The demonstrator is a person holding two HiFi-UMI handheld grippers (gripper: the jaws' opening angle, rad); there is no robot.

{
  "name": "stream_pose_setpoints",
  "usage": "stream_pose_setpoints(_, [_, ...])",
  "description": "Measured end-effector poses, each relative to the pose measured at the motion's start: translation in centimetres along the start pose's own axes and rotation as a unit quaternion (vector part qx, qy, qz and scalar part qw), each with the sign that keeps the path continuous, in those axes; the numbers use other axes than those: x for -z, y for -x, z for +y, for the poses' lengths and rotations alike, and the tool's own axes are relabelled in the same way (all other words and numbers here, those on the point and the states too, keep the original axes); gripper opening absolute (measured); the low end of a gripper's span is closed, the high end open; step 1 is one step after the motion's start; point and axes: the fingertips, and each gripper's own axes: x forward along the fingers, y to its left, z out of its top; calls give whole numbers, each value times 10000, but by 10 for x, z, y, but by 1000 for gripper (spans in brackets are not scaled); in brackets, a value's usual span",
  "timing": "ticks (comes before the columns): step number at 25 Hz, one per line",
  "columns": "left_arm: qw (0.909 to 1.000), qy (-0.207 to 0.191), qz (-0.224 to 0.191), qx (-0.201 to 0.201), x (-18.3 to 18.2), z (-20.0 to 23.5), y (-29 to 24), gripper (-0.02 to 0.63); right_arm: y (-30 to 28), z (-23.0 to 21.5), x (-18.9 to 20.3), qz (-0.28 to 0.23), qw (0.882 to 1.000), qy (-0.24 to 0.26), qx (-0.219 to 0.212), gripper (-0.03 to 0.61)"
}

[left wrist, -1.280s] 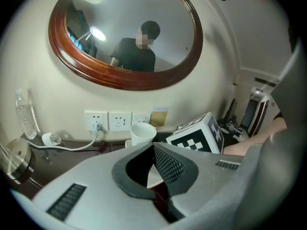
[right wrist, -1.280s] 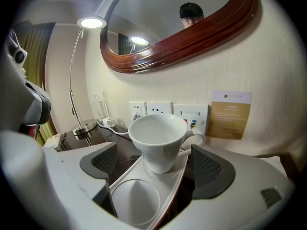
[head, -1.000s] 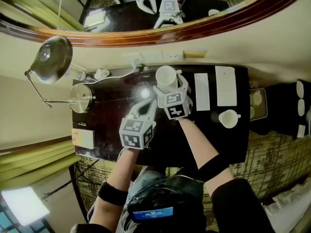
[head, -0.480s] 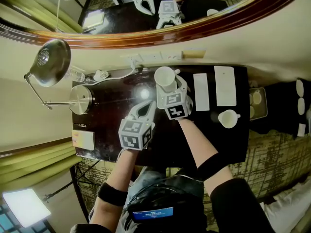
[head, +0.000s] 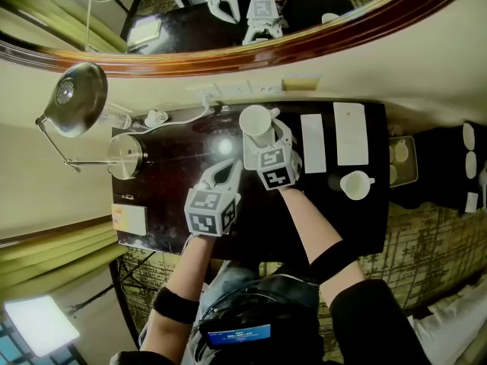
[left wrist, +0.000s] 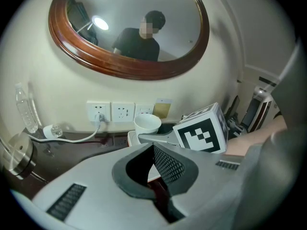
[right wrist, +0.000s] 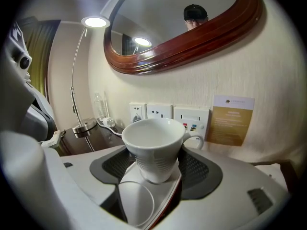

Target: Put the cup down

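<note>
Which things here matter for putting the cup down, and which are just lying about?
In the job:
white cup
white saucer under it
right gripper, jaws just closing on the cup between them

Lying about:
desk lamp
water bottle
second cup
white card

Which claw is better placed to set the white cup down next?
Right: the right claw has just been closing on the white cup and grips it. The left claw is shut and empty, apart from the cup.
</note>
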Motion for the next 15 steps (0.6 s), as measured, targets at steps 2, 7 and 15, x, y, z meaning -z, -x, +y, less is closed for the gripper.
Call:
stream_pose_setpoints(2, [10000,-10,-4,-10,0,0,0,2,3,0,0,-13,10000,-20,-13,342])
stream_pose_setpoints(7, [10000,-53,25,-12,-1,-1,3,2,14,0,-5,-106,9999,-34,-26,342])
stream_pose_setpoints(15, [10000,-67,-28,15,-5,-17,12,2,63,4,5,-195,9998,-64,-5,342])
